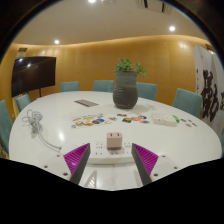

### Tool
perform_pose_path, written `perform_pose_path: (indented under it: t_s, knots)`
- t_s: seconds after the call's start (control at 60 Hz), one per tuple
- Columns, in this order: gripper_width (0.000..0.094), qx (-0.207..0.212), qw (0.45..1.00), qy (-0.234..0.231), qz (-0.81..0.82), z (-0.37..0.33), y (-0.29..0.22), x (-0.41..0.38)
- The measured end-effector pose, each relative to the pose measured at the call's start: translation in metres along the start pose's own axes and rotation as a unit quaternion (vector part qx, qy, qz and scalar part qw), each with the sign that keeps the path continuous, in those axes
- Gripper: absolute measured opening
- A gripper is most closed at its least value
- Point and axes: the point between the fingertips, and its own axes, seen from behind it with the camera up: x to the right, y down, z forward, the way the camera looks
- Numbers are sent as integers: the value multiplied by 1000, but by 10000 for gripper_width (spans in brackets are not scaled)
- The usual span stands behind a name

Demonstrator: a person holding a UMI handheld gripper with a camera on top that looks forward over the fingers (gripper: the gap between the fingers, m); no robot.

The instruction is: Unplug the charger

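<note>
Gripper [112, 160] spread wide, white charger [114, 141] standing between its fingers with gaps both sides, on a power strip [108, 163], white table [60, 115], potted plant [125, 84] far behind.

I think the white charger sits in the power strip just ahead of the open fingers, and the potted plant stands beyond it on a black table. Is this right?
Not quite: the table is white, not black, as the gripper view shows. The rest holds: the white charger sits in the power strip just ahead of the open fingers, and the potted plant stands beyond it.
</note>
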Motion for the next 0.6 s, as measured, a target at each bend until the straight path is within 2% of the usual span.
perform_pose_path:
  t_s: [0.15,0.2,0.267,0.35,0.6]
  knots:
    - [815,-15,999,17,28,53,-4,9]
    - [722,-14,999,15,42,64,-9,10]
    - [529,-30,998,14,54,74,-4,10]
    - [359,-39,998,11,45,77,-2,8]
    - [165,-40,999,10,16,77,-2,7]
